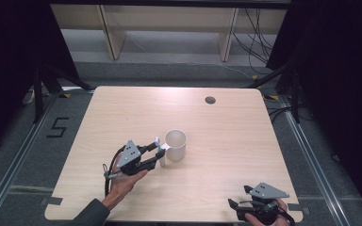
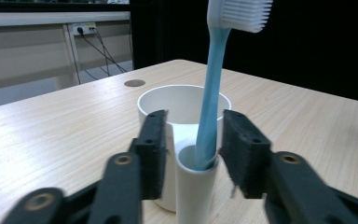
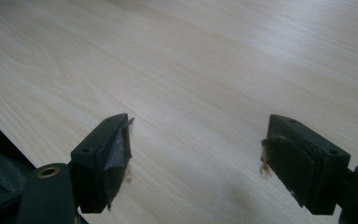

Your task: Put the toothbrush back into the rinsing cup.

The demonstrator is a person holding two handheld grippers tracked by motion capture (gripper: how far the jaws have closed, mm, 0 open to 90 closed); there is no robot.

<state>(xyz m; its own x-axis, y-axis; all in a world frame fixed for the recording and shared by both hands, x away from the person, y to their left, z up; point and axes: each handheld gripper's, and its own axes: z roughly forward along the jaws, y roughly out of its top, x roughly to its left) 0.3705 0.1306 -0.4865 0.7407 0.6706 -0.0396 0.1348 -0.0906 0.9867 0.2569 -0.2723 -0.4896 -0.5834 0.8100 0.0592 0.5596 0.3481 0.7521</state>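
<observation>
A white cup [image 1: 176,145] [image 2: 182,100] stands near the middle of the wooden table [image 1: 226,127]. On its near side is a narrow white tube [image 2: 193,191]. A blue toothbrush [image 2: 212,93] [image 1: 158,141] stands upright in that tube, its white bristle head on top. My left gripper [image 1: 159,149] [image 2: 193,149] is open, with one pad on each side of the handle and a small gap to each. My right gripper [image 1: 238,195] [image 3: 196,154] is open near the table's front right corner, with only bare wood between its jaws.
A round cable hole [image 1: 210,100] [image 2: 134,83] lies at the far side of the table. Beyond the table are wooden shelf legs, loose cables on the floor and dark curtains on both sides.
</observation>
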